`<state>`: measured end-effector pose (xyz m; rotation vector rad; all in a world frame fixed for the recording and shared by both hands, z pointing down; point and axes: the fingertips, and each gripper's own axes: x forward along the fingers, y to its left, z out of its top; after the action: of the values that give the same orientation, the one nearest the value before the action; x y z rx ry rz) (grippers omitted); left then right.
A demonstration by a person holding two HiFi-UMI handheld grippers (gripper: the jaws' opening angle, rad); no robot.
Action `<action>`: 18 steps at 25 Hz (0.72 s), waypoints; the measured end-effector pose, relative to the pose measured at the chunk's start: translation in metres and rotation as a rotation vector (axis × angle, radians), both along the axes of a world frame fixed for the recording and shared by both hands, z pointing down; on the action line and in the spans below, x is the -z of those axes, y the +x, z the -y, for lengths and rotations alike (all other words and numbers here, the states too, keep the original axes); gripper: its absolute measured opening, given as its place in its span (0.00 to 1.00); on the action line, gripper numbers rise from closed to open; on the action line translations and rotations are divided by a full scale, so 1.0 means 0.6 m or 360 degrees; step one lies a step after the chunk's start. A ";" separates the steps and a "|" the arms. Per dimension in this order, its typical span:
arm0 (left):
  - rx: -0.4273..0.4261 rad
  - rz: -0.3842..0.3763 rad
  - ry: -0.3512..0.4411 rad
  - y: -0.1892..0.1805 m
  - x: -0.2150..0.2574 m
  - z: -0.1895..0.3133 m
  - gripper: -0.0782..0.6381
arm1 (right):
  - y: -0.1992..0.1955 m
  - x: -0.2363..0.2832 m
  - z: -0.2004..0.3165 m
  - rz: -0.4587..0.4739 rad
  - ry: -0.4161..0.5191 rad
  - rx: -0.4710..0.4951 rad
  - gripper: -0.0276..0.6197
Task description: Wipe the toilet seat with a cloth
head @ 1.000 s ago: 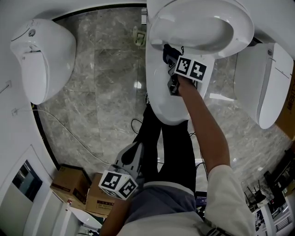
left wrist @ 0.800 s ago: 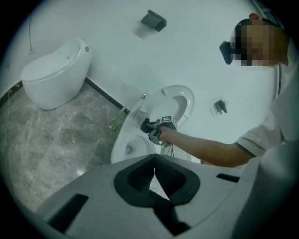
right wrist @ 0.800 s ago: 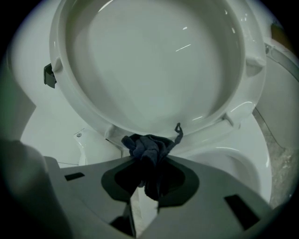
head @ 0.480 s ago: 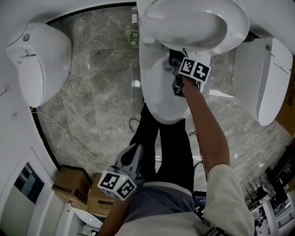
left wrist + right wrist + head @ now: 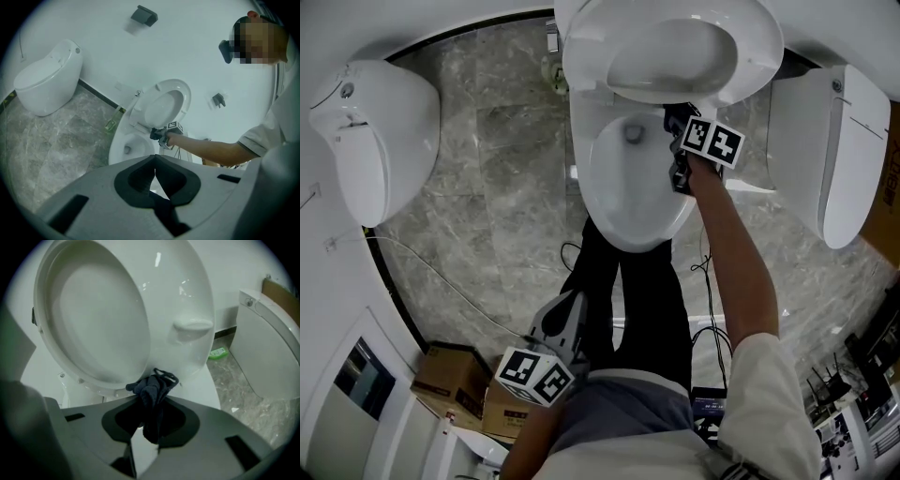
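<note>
A white toilet stands with its seat (image 5: 675, 47) raised over the open bowl (image 5: 623, 192). My right gripper (image 5: 677, 120) is at the bowl's right rear rim, just under the raised seat, shut on a dark blue cloth (image 5: 152, 389). In the right gripper view the bunched cloth sticks out of the jaws of my right gripper (image 5: 147, 425) against the lower edge of the seat (image 5: 93, 319). My left gripper (image 5: 564, 323) hangs low beside the person's legs, far from the toilet. In the left gripper view my left gripper (image 5: 154, 174) has its jaws together with nothing between them.
Another white toilet (image 5: 375, 131) stands at the left and a third (image 5: 830, 159) at the right. Cardboard boxes (image 5: 450, 370) sit at the lower left, with a thin cable (image 5: 441, 281) running over the marble floor. A green bottle (image 5: 217, 353) lies by the wall.
My right gripper has carried the cloth from the middle of the bowl to its right rear rim. The left gripper has stayed low by the legs.
</note>
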<state>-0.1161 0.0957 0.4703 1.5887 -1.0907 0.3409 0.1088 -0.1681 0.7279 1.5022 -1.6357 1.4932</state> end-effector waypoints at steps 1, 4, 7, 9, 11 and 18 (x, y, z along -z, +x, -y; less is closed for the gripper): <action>-0.0005 0.0001 0.0005 0.002 0.001 0.001 0.12 | 0.013 0.004 0.001 -0.0021 0.0006 0.0004 0.16; -0.0018 0.0000 0.0017 0.008 0.005 0.005 0.12 | 0.045 0.021 0.007 -0.0054 0.0026 -0.0007 0.16; -0.0037 -0.0004 0.0034 0.021 0.011 0.010 0.12 | 0.066 0.041 0.011 -0.0069 0.0046 0.0016 0.16; -0.0059 -0.0010 0.0053 0.031 0.018 0.016 0.12 | 0.077 0.055 0.014 -0.0082 0.0058 0.0030 0.16; -0.0079 -0.0013 0.0078 0.039 0.027 0.023 0.12 | 0.085 0.071 0.017 -0.0091 0.0068 0.0034 0.16; -0.0117 -0.0015 0.0157 0.061 0.056 0.044 0.12 | 0.100 0.126 0.026 -0.0099 0.0095 0.0075 0.17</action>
<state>-0.0797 0.0693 0.4365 1.7191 -1.0576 0.3324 0.1689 -0.1839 0.6524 1.5158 -1.6812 1.3706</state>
